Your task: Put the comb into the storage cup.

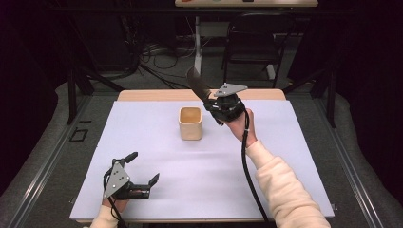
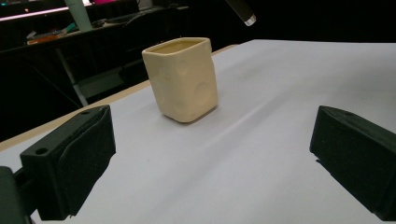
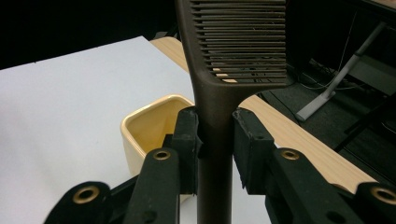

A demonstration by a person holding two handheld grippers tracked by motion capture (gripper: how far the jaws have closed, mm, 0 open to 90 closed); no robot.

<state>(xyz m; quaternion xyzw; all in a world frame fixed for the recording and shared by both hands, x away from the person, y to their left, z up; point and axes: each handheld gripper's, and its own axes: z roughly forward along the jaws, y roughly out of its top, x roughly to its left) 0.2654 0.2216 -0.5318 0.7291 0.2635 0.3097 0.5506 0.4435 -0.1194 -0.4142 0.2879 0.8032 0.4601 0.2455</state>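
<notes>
While the left tongs (image 1: 142, 171) rest low on the white sheet of the counter (image 1: 294, 142), their 2 jaws stand spread wide with nothing between them. In the left gripper view the cream square cup (image 2: 182, 79) stands upright ahead of those jaws, well apart from them and a little toward the left jaw, with shallow round dimples on its walls.

The right tongs (image 3: 215, 140) are raised above the counter and pinch the handle of a dark brown comb (image 3: 233, 56); in the right gripper view the 2 jaws press against either side of the narrow handle just below the toothed head. The comb rises beyond the jaws, its teeth running across in close rows, and in the high view it slants up and away from the tongs toward the far edge of the counter. The cup sits just below and beside the right tongs, its open mouth showing past the left jaw in that view. A person's cream sleeve (image 1: 285, 190) leads up to the right tongs, with a black cable (image 1: 247, 166) trailing along it.
</notes>
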